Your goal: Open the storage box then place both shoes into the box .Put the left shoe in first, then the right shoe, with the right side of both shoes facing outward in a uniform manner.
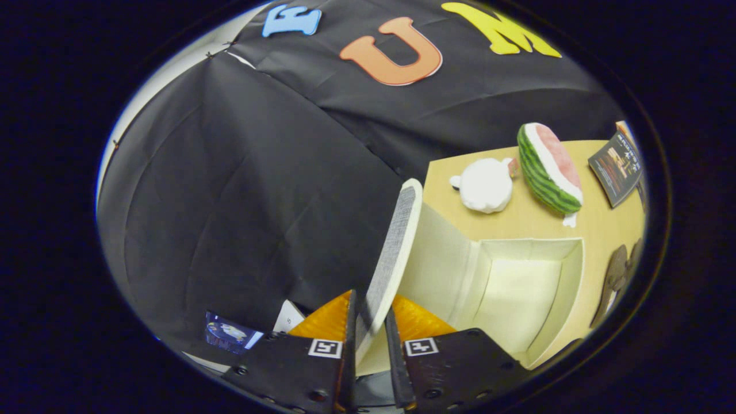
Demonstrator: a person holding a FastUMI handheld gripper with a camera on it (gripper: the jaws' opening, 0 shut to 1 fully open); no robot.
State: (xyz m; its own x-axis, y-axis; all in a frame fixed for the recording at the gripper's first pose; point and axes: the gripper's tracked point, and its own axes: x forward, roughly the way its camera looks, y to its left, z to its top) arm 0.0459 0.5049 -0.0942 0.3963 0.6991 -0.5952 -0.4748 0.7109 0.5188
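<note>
1. Tongs (371, 330) are pinching the box lid (394, 253); both fingers are pressing on its lower end, one on each face.
2. Held this way, the lid is standing nearly upright, tilting a little toward the box, with its grey woven face turned to the black cloth wall (247, 201) and its pale edge running up ahead of the fingers.
3. Just beside the lid, the storage box (569, 276) is lying open, its cream inside showing bare walls and a bare floor.
4. That box is sitting on a light wooden table (598, 224).
5. Beyond the box, a white soft toy (486, 185) is resting on the table, with a plush watermelon slice (549, 168) just beside it.
6. A dark leaflet (618, 168) is lying further along the table, past the watermelon.
7. At the far side of the box, a brown shoe (614, 279) is showing partly, near the table's edge.
8. Down by the fingers, a small card with a picture (230, 333) is lying below the cloth.
</note>
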